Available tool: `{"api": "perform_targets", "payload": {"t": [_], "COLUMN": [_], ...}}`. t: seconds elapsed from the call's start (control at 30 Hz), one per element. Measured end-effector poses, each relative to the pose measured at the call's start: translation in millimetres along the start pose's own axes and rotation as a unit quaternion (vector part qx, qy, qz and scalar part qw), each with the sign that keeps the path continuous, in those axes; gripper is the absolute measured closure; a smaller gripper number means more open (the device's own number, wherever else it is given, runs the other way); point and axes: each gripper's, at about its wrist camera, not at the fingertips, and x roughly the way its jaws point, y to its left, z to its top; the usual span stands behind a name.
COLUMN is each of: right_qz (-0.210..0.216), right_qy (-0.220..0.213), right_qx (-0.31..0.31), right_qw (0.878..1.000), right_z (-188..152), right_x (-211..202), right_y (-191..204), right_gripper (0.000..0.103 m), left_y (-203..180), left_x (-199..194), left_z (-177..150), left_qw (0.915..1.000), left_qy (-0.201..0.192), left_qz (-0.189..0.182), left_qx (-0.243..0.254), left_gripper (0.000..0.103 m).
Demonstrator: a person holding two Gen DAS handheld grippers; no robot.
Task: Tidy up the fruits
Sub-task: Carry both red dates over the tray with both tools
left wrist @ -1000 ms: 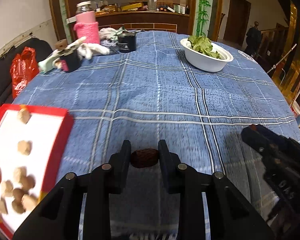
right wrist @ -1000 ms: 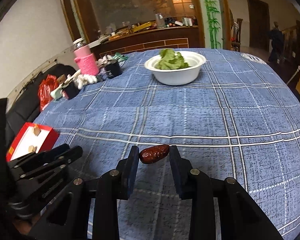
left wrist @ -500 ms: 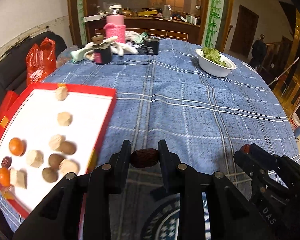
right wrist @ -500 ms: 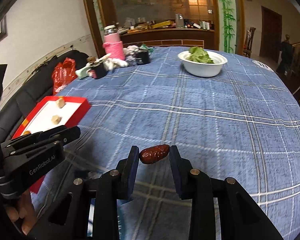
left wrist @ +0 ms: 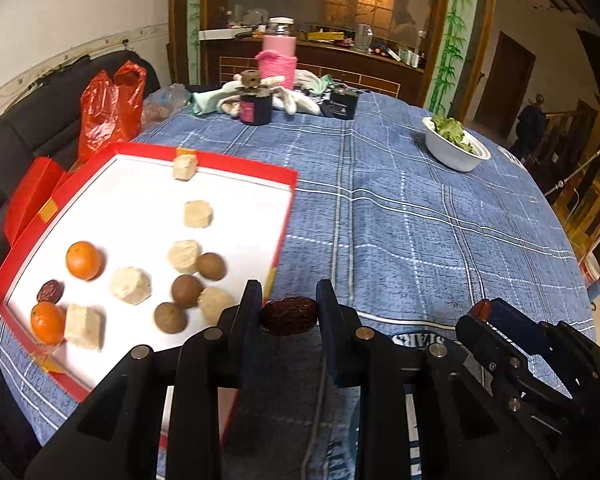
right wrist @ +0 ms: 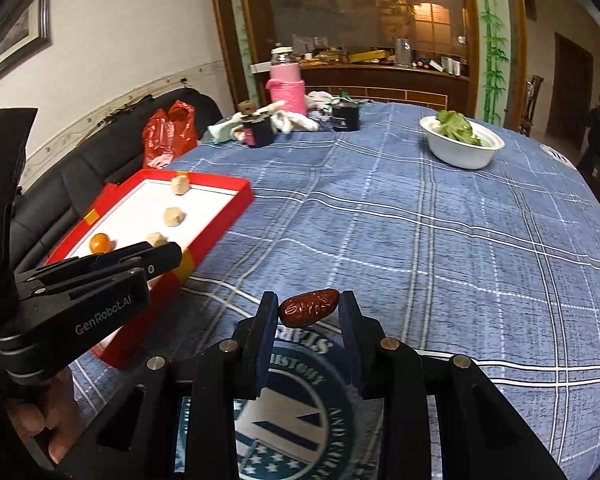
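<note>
My left gripper point(left wrist: 289, 308) is shut on a dark brown date point(left wrist: 289, 316), held just off the near right corner of a red tray point(left wrist: 236, 160) with a white floor. In the tray lie two oranges point(left wrist: 83, 260), a dark date point(left wrist: 50, 291), brown longans point(left wrist: 187, 290) and several pale cubes point(left wrist: 130, 285). My right gripper point(right wrist: 308, 312) is shut on a glossy red-brown date point(right wrist: 309, 307) above the blue checked cloth. The left gripper point(right wrist: 112, 268) shows at the left of the right wrist view, a hand under it, and the red tray point(right wrist: 220, 216) lies behind it.
A white bowl of greens point(left wrist: 454, 148) stands at the far right of the round table. At the far side are a pink flask point(left wrist: 279, 58), a dark jar point(left wrist: 255, 107), a black cup point(left wrist: 342, 105) and white cloths. A red bag point(left wrist: 110, 108) rests on the black sofa at left.
Both grippers have swung left across the table with their dates still held. The red tray has come from the left edge into fuller view, close to the left gripper.
</note>
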Motion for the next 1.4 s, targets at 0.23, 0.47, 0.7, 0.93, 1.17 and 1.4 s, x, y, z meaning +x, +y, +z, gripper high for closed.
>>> {"api": "perform_targets", "payload": {"t": [0.23, 0.47, 0.7, 0.93, 1.17, 1.4], "right_qz": [0.018, 0.031, 0.044, 0.061, 0.083, 0.095], "right_qy": [0.000, -0.008, -0.016, -0.021, -0.029, -0.037], "right_qx": [-0.014, -0.029, -0.043, -0.066, -0.086, -0.097], "right_qw": [1.000, 0.999, 0.998, 0.996, 0.992, 0.990], "right_z": [-3, 0, 6, 16, 31, 42], "right_x": [0, -5, -8, -4, 1, 3], "right_y": [19, 38, 55, 77, 103, 118], "right_gripper": [0.071, 0.071, 0.071, 0.071, 0.071, 0.071], "left_y": [19, 37, 52, 76, 100, 113], "left_x": [-8, -18, -28, -32, -30, -28], "left_z": [-5, -6, -6, -2, 2, 6], "left_qw": [0.9998, 0.9992, 0.9984, 0.9964, 0.9934, 0.9916], "left_qy": [-0.001, -0.010, -0.022, -0.029, -0.030, -0.034], "left_qz": [0.008, 0.014, 0.023, 0.045, 0.070, 0.085], "left_qx": [-0.018, -0.037, -0.046, -0.066, -0.085, -0.092], "left_gripper": [0.078, 0.078, 0.077, 0.077, 0.077, 0.077]}}
